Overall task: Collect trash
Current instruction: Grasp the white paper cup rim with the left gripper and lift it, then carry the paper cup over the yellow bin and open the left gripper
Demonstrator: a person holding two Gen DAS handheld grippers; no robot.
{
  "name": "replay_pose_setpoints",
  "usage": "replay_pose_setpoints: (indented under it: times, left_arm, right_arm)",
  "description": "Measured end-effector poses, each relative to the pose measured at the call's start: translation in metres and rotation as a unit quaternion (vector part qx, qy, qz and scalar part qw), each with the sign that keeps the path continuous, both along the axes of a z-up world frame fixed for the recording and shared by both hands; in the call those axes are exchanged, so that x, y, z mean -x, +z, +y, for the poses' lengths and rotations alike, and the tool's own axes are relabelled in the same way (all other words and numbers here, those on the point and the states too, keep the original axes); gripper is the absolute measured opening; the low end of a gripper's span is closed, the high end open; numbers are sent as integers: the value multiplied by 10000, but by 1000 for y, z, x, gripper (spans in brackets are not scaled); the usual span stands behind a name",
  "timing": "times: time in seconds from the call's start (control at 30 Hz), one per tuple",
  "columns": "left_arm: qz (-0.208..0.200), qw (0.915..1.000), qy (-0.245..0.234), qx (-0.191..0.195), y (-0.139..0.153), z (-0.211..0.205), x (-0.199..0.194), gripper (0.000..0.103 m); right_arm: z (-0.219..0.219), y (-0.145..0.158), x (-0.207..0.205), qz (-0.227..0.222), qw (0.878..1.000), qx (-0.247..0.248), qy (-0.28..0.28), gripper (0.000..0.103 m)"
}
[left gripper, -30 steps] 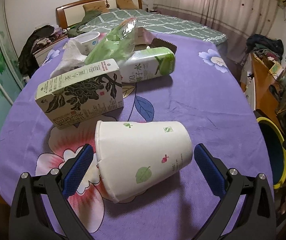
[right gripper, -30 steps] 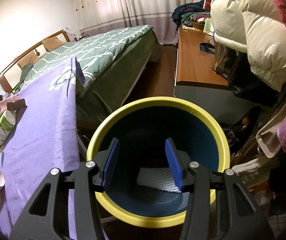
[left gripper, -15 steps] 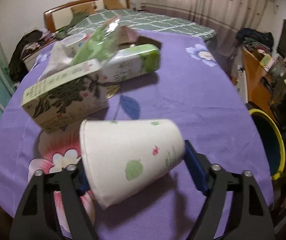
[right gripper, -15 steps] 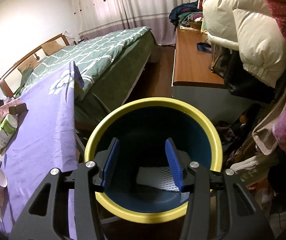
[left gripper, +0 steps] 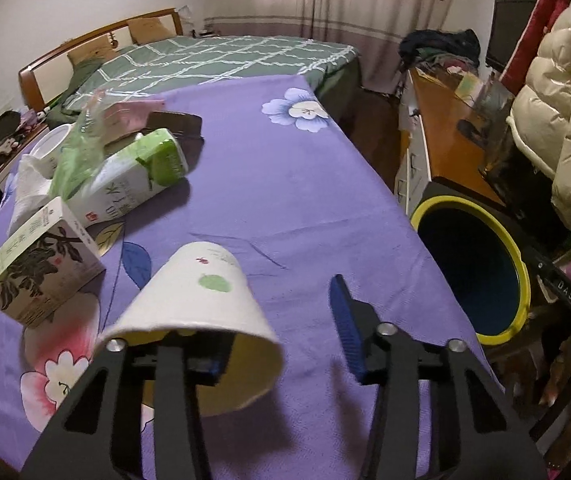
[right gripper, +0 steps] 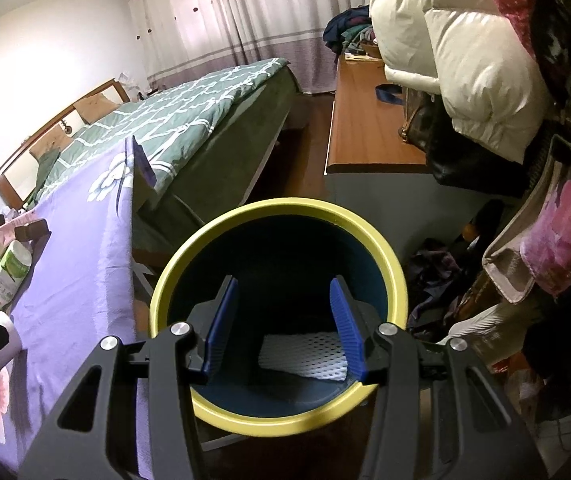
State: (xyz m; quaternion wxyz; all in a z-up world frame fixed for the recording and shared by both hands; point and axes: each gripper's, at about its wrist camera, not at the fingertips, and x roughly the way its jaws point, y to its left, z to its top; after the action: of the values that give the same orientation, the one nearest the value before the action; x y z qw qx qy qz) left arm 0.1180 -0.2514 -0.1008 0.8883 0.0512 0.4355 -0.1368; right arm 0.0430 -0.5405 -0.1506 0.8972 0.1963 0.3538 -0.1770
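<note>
Left gripper [left gripper: 281, 304] has just been closing and now stands about half open. Its left finger reaches into the mouth of a white paper cup [left gripper: 189, 300], so the cup sits over that finger with its open end toward the camera. The right finger [left gripper: 345, 328] stands clear of the cup, with a gap between its blue pad and the cup's wall. The pads therefore do not squeeze the cup from both sides. The cup hangs above the near part of a purple flowered cloth [left gripper: 285, 184], casting a shadow on it.

To the left on the cloth lies a patterned carton [left gripper: 41, 268]. Farther off lie a green and white carton [left gripper: 133, 184] on its side, a green plastic bag [left gripper: 77, 156] and crumpled white tissue [left gripper: 29, 192].

At the right edge of the cloth, lower down, is a dark blue bin [left gripper: 521, 276] with a yellow rim, its mouth tipped toward the cloth.

The right gripper [right gripper: 283, 284] is also about half open, with nothing between its pads. Its fingers point into the bin [right gripper: 277, 204]. Whether it touches the rim I cannot tell. A white mesh scrap [right gripper: 301, 354] lies at the bottom of the bin.
</note>
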Motion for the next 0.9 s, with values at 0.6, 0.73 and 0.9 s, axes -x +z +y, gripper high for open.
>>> replay_pose_setpoints:
  times: [0.6, 0.73, 0.9]
  left_arm:
    - [-141, 9982, -583, 31, 5, 7, 12, 3]
    - [-383, 9935, -1071, 87, 22, -21, 17, 3]
    - [-484, 9820, -1816, 192, 36, -75, 18, 3]
  right_arm:
    - [-1, 1, -2, -114, 9999, -91, 79, 46]
    - [-7, 9, 7, -197, 9998, -4, -29, 46]
    - [-15, 16, 22, -214, 9995, 151, -185, 46]
